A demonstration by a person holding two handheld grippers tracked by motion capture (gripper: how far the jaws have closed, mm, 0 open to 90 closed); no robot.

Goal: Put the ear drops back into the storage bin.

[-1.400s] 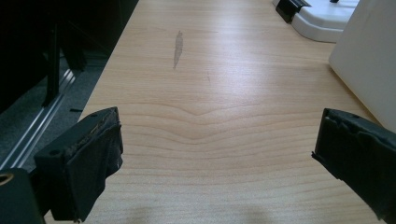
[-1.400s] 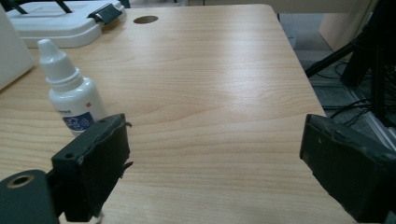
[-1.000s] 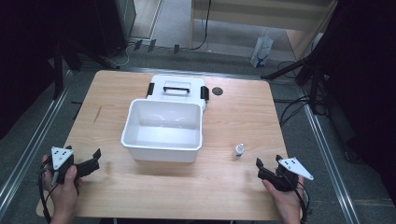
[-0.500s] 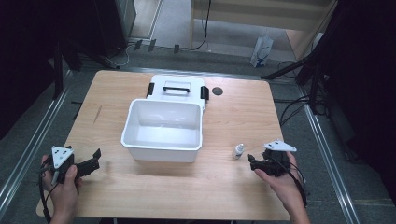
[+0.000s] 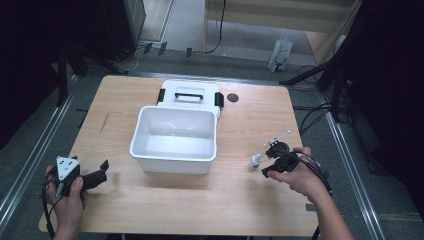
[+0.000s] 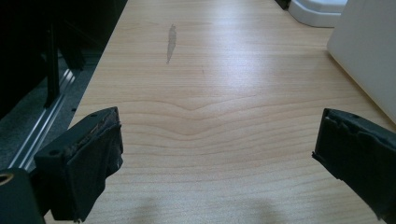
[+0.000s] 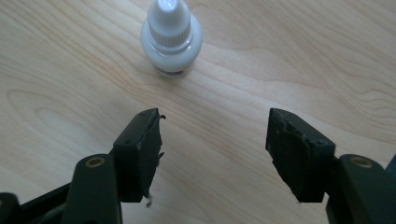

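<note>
A small white dropper bottle stands upright on the wooden table, right of a white plastic tub. My right gripper hovers just right of the bottle and points down at it. In the right gripper view the bottle sits ahead of the fingertips, outside the gap. Its jaws have just been closing and still stand apart with nothing between them. My left gripper rests at the table's front left, open wide and empty, and the left gripper view shows bare wood between its pads.
Behind the tub lies its white lid with a handle and black clips. A dark round disc sits on the table right of the lid. The tub wall rises at the right of the left gripper view.
My right hand has moved left and up from the table's front right corner to just beside the bottle. Its jaws have narrowed. The left hand has stayed put.
</note>
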